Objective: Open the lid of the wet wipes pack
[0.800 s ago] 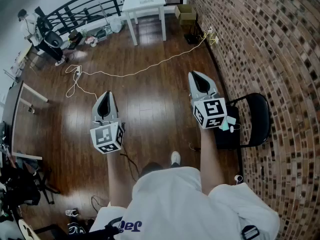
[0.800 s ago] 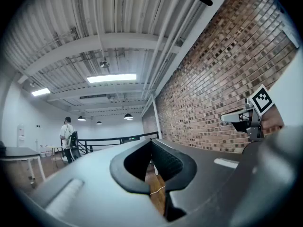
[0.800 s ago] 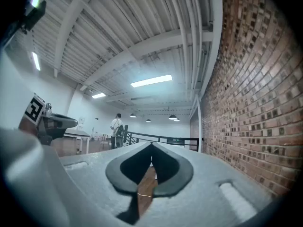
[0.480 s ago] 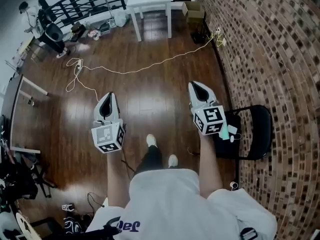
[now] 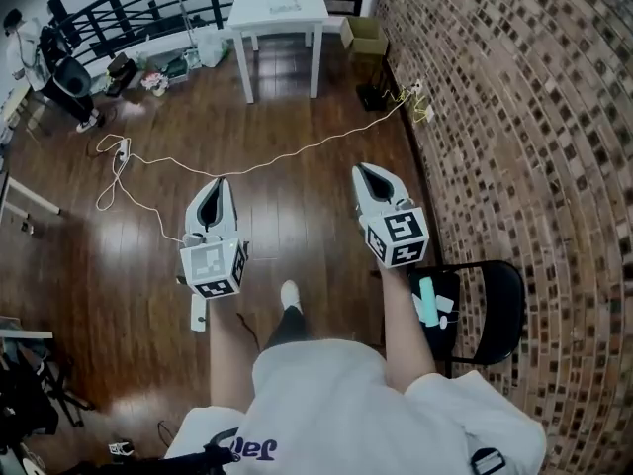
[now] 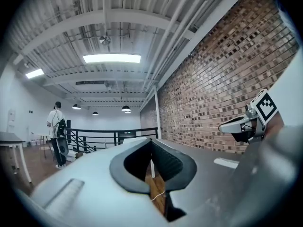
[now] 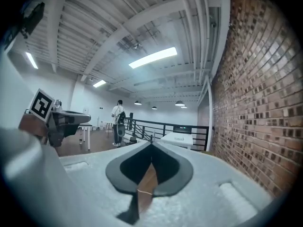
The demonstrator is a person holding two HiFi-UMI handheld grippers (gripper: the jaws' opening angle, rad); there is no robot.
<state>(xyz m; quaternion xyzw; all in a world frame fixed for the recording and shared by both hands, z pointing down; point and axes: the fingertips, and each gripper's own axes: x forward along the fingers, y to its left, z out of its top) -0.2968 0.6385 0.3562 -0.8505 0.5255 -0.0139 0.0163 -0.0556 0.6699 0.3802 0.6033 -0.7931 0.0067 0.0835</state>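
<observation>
Head view: the left gripper and right gripper are held side by side, well apart, over a bare wood floor. Each has its jaws together, with nothing between them. There is open floor ahead and to the left. A brick wall runs along the right side, and a black chair stands against it just beside the right arm, with small pale green and white things on its seat. A white cable lies across the floor between the grippers and a white table at the far end. A small flat pack lies on the table top, too small to tell whether it is the wipes. A black railing edges the floor behind the table, and a box sits by the wall.

Left gripper view: the jaw tips meet, empty, and floor shows through the gap behind them. The right gripper hangs at the right edge against the brick. A person stands far off by the railing.

Right gripper view: the jaws are closed on nothing. The table and railing are straight ahead, the wall close on the right, and the left gripper at the left.
</observation>
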